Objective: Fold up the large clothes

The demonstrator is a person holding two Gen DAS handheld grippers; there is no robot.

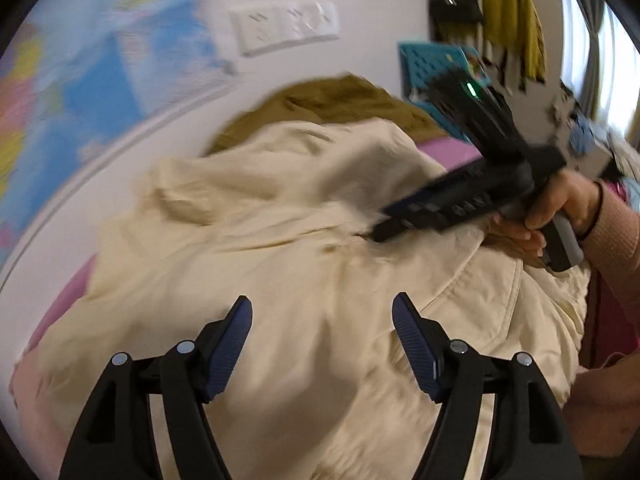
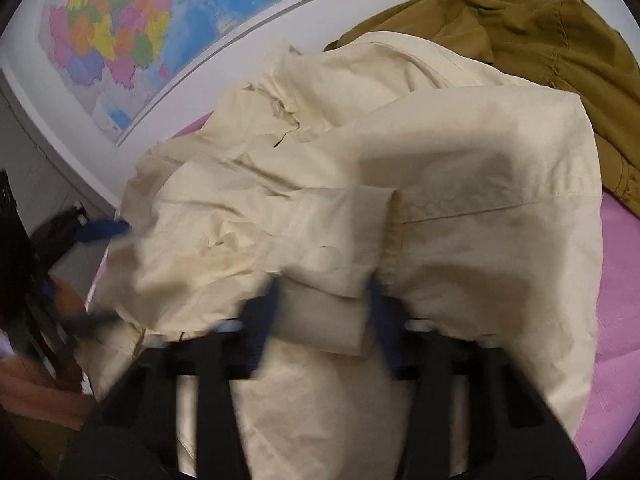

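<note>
The cream jacket [image 1: 304,216] lies crumpled on the pink sheet [image 2: 616,280], partly over a brown garment [image 2: 520,28]. The left hand-held gripper [image 1: 322,344] hovers spread wide above it; the right hand-held gripper [image 2: 324,312] pinches a cuff fold.

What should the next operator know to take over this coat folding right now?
Left gripper: open, empty, above the cream cotton jacket.
Right gripper: fingers apart around a folded cuff or flap of the jacket; blur hides whether it is pinched.
The jacket lies bunched on the pink bed cover, one sleeve drawn across its body. The olive-brown jacket sits crumpled behind it, partly underneath.
Done: at most a first sleeve fold.
Left: flatten, finish folding the cream one, then the olive-brown one.
</note>
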